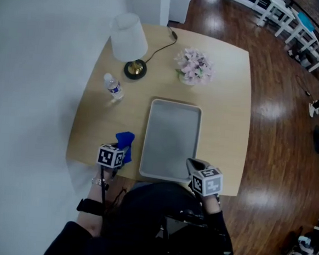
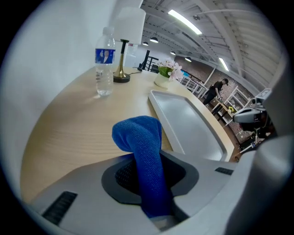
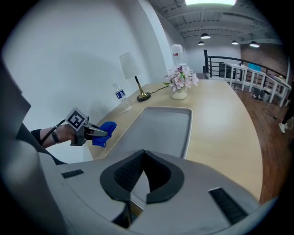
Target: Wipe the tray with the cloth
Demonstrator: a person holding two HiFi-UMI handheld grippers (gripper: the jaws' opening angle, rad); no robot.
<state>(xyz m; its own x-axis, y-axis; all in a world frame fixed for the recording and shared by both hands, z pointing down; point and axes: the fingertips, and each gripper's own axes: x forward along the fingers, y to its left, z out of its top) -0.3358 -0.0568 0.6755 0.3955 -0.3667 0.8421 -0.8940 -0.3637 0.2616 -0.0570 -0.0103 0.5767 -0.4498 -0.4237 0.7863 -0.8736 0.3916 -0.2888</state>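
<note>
My left hand-held gripper (image 1: 124, 147) pinches the blue cloth (image 2: 140, 137) at lower left, beside the tray (image 1: 171, 136); my right hand-held gripper (image 3: 146, 180), pressed together, holds nothing.

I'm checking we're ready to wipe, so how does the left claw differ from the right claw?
The left claw is clamped on the blue cloth; the right claw is shut on nothing. The left claw is over the table, left of the tray; the right claw is at the tray's near right corner. Both tilt downward.
</note>
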